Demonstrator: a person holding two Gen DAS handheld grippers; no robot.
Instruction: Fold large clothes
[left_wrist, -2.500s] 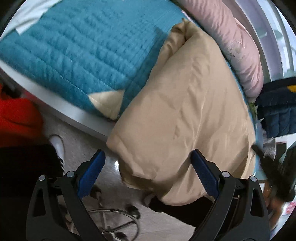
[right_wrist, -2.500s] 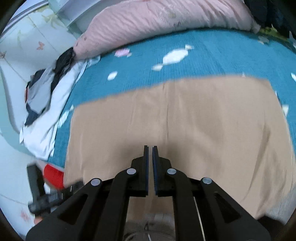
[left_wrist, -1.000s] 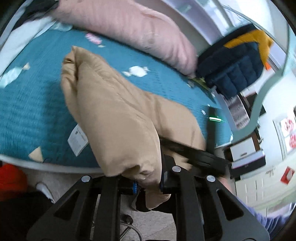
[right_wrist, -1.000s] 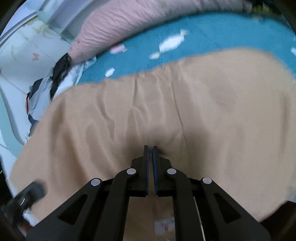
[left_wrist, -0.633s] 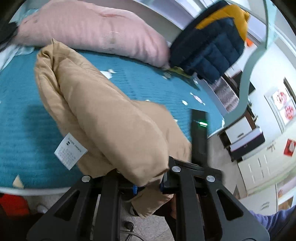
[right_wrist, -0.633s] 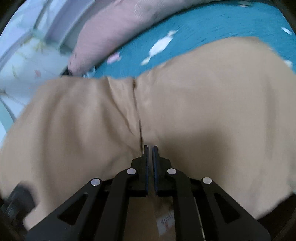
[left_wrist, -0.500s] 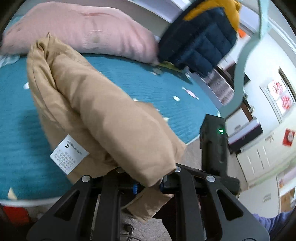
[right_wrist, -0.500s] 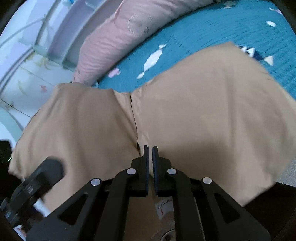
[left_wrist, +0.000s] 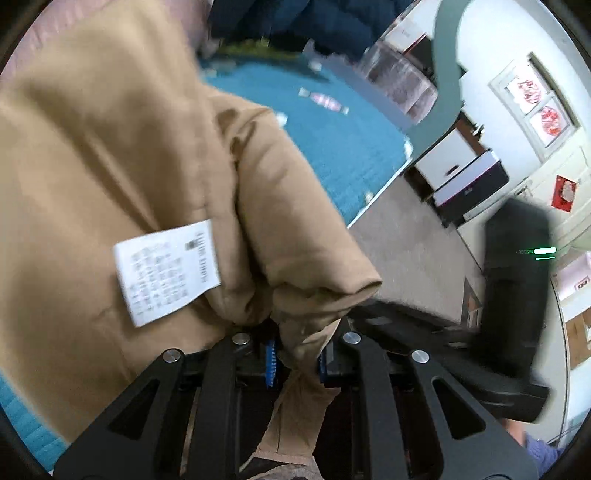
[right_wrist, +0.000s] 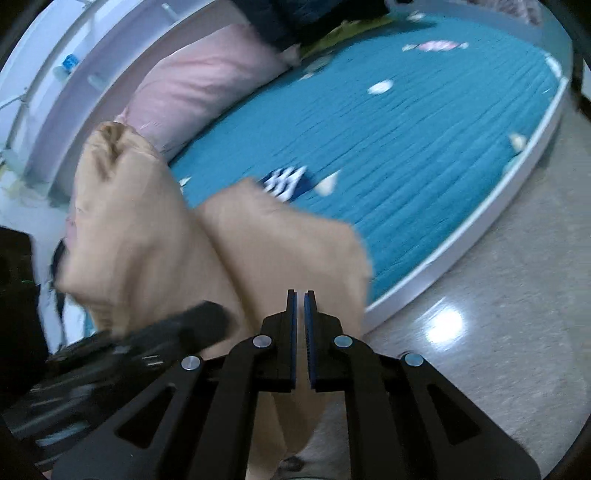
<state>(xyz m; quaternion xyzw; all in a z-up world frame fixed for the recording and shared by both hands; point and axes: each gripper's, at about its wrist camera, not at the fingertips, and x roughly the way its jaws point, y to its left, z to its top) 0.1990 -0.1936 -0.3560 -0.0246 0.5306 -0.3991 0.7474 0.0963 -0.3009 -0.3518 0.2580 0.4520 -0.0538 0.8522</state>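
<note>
A large tan garment (left_wrist: 110, 155) hangs bunched and doubled over, held up at the near edge of the bed. A white care label (left_wrist: 168, 269) shows on it. My left gripper (left_wrist: 295, 354) is shut on a thick fold of the tan cloth. My right gripper (right_wrist: 299, 325) is shut on a thin edge of the same garment (right_wrist: 258, 236), which drapes down in front of it. The right gripper's body (left_wrist: 513, 288) shows at the right of the left wrist view, and the left gripper's body (right_wrist: 140, 343) shows at the lower left of the right wrist view.
The bed has a teal quilted cover (right_wrist: 406, 129) with a white rim (right_wrist: 480, 225). A pink pillow (right_wrist: 195, 88) and dark padded jackets (left_wrist: 295, 22) lie at its far side. Grey floor (right_wrist: 498, 314) lies on the right, with white drawers (left_wrist: 465, 173) beyond.
Both grippers have swung to the right with the garment. The tan cloth has been drawn off the bed and now bunches close to the cameras; more bare teal cover and floor show.
</note>
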